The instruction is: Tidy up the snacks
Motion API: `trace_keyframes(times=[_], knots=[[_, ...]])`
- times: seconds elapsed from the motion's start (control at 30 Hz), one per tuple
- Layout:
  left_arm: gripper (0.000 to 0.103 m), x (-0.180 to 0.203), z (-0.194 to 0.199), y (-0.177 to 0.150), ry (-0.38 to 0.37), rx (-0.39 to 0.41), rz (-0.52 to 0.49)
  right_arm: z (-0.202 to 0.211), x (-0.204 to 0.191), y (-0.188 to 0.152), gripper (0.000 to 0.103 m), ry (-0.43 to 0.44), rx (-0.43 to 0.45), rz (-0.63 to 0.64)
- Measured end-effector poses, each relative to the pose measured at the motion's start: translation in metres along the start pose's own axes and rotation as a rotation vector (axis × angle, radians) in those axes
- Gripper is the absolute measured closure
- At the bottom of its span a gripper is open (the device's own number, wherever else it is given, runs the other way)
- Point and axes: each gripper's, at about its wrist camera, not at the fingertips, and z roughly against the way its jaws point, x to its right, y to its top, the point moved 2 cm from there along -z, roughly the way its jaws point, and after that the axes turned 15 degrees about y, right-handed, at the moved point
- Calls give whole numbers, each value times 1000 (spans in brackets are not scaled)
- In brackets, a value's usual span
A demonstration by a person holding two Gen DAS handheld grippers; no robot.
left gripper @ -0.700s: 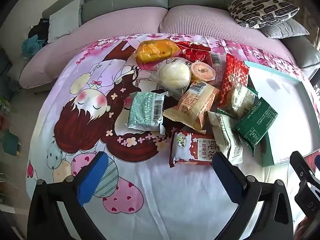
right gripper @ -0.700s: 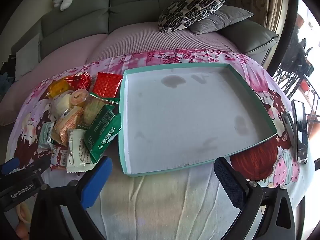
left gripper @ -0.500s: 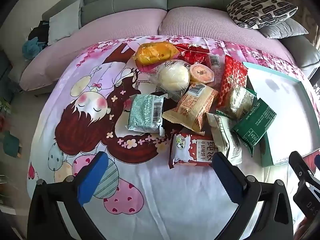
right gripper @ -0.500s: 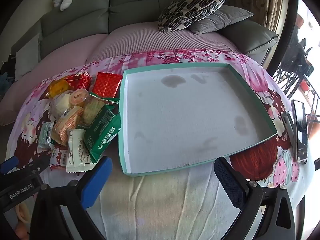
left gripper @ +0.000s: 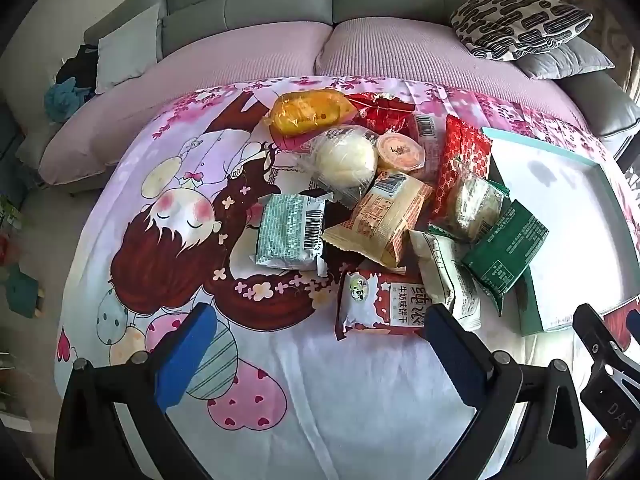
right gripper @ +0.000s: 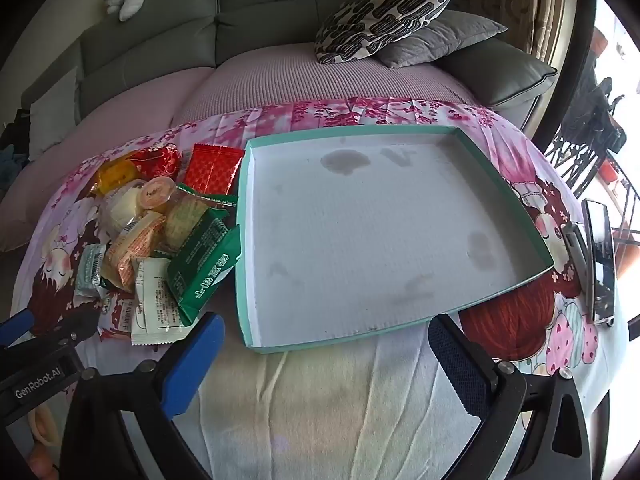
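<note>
1. Left gripper [left gripper: 320, 352]: jaws apart, empty, poised over the cloth [left gripper: 352, 400] just short of the snacks.
2. Snacks [left gripper: 384, 196]: an unsorted heap on the cloth, left of the tray; the green packet [right gripper: 204, 264] leans on the tray's edge.
3. Tray [right gripper: 516, 196]: nothing inside; sorting apparently not yet begun, every packet left to move.
4. Right gripper [right gripper: 324, 356]: jaws apart, empty, facing the tray.

Wrapped snacks [left gripper: 384, 200] lie heaped just left of the shallow teal-rimmed tray [right gripper: 400, 320].
</note>
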Motion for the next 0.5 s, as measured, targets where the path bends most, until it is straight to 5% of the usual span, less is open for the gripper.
trace_keyframes(times=[0.5], knots=[[0,0,1,1,3,2,0,-1,-1,0,0,-1,-2,0]])
